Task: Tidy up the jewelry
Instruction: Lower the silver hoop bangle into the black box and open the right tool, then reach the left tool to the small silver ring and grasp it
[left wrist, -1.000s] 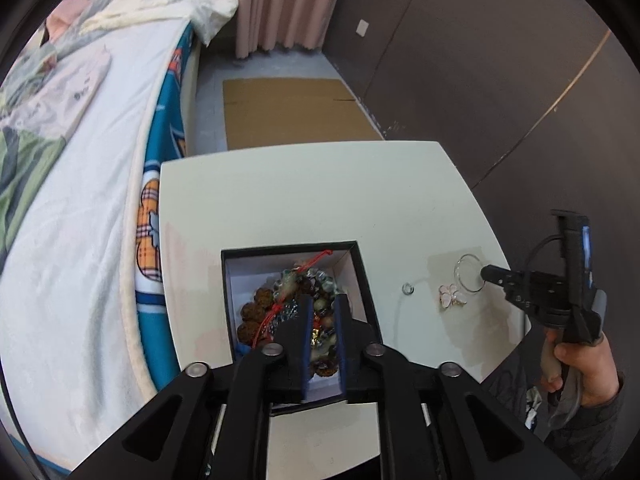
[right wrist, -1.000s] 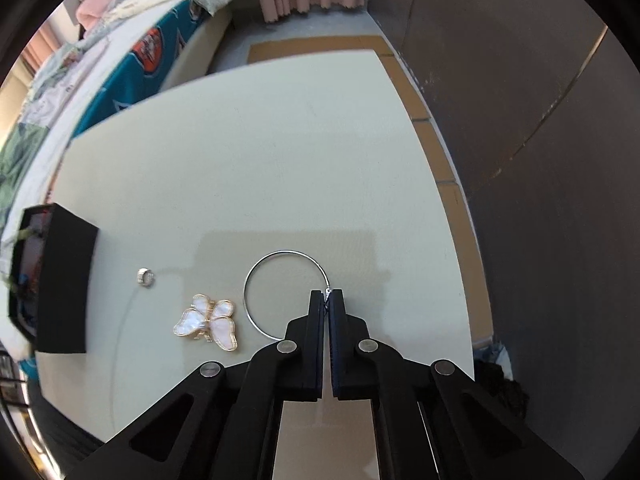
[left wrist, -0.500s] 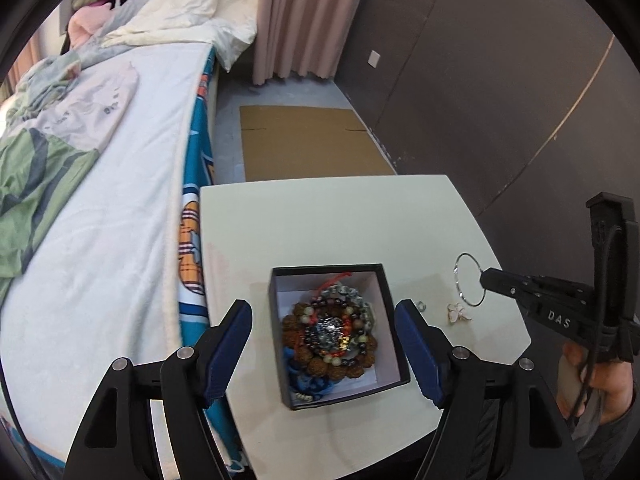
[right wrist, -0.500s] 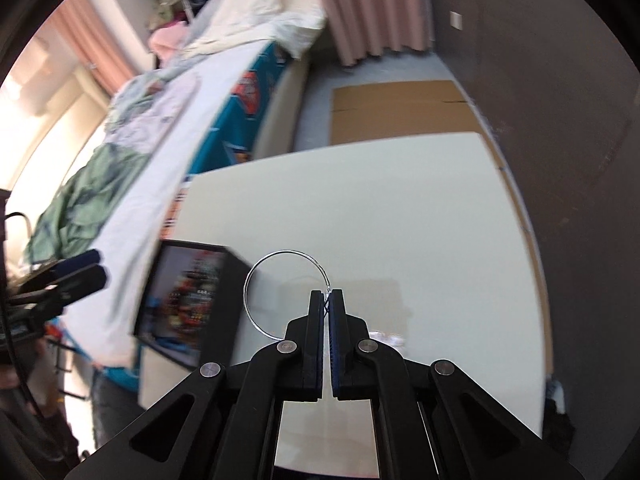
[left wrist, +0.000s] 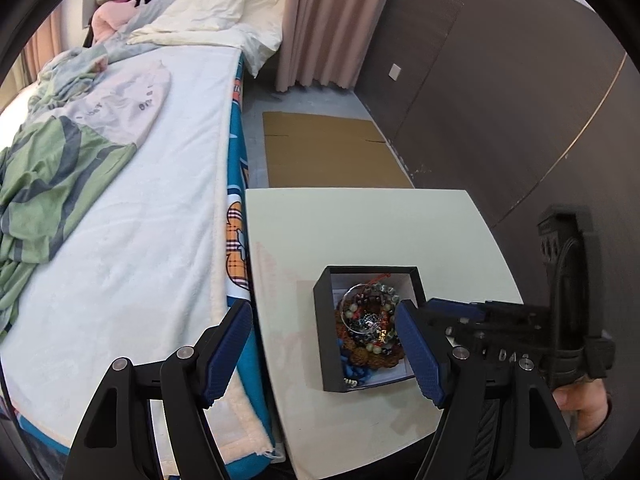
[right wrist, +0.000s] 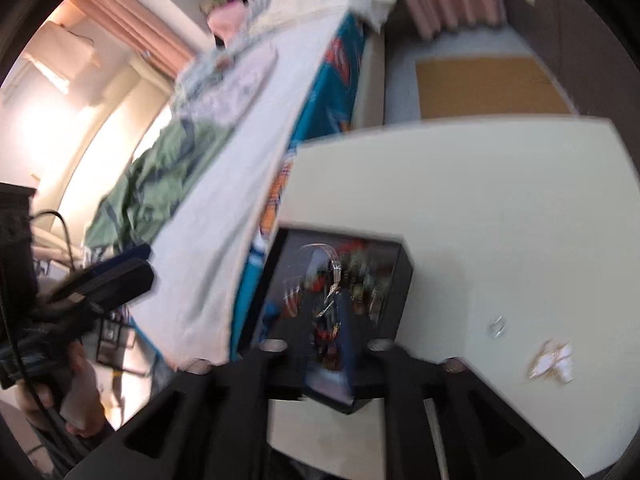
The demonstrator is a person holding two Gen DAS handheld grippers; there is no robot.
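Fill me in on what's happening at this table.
A person is sorting jewelry into a black box on the white table. The right gripper holds a thin silver hoop over the beaded bracelets inside. The left gripper hangs open nearby. A butterfly pendant and small ring remain outside the box.

Wire hoop (left wrist: 362, 312), formerly on the table beside the butterfly charm (right wrist: 554, 362), now over the black box (left wrist: 326, 344), carried by right gripper (right wrist: 334, 320); left gripper (left wrist: 324, 350) now spread wide.
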